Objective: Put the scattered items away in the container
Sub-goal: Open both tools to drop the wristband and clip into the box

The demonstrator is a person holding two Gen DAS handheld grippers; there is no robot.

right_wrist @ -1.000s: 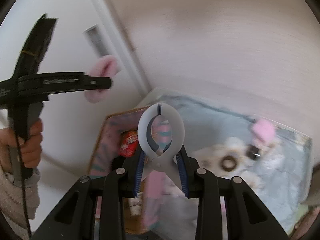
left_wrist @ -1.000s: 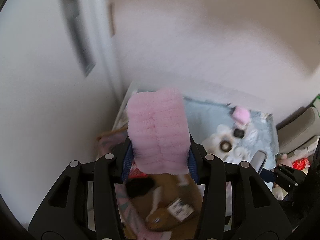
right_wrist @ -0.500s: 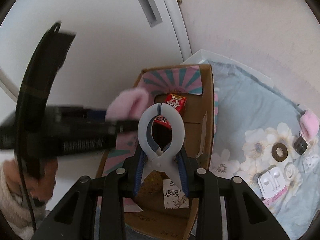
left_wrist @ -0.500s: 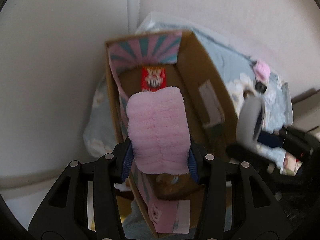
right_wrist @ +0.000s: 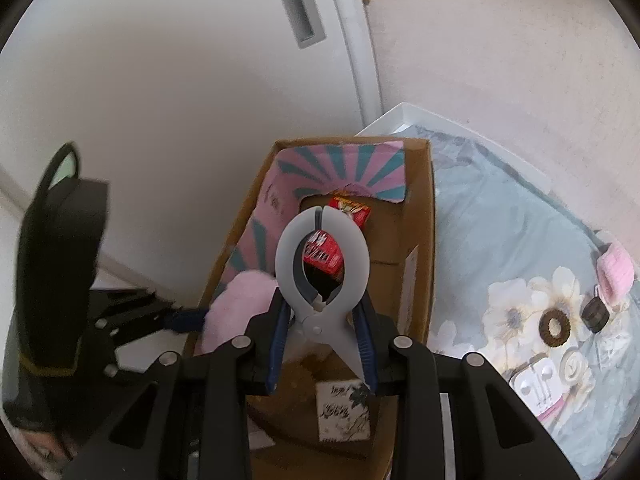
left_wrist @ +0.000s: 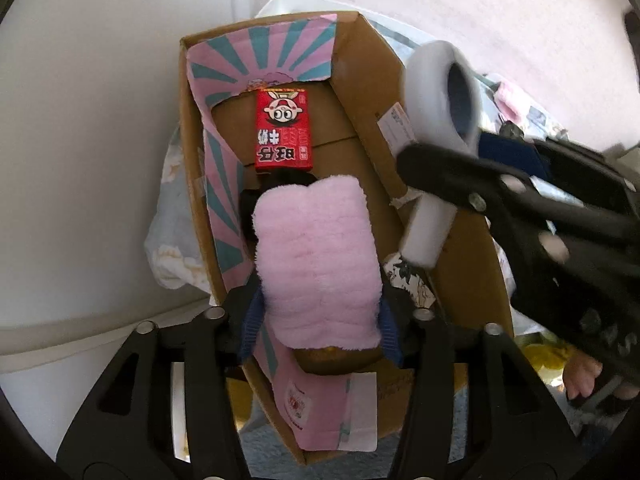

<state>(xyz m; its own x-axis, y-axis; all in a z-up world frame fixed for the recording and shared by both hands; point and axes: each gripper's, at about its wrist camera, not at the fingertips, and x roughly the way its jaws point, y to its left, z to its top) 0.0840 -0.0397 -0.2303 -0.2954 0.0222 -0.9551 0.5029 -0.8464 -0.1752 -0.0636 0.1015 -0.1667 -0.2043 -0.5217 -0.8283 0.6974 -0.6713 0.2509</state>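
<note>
**Q:** What are my claws carrying, and where?

**A:** My left claw (left_wrist: 320, 312), jaws just eased wider, has a fluffy pink plush pad (left_wrist: 318, 264) between its blue pads, over the open brown cardboard box (left_wrist: 460, 264). My right claw (right_wrist: 322, 340) clamps a grey plastic spring clip (right_wrist: 322, 264) above it.

**Q:** How far along am I?

**A:** A red snack carton (left_wrist: 283, 130) lies inside. Out on the floral blue bedspread (right_wrist: 500, 232) remain a brown ring (right_wrist: 555, 327), white earbuds (right_wrist: 538, 386) and more.

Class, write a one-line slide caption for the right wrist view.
Right gripper holds a grey spring clamp above the cardboard box.
</note>
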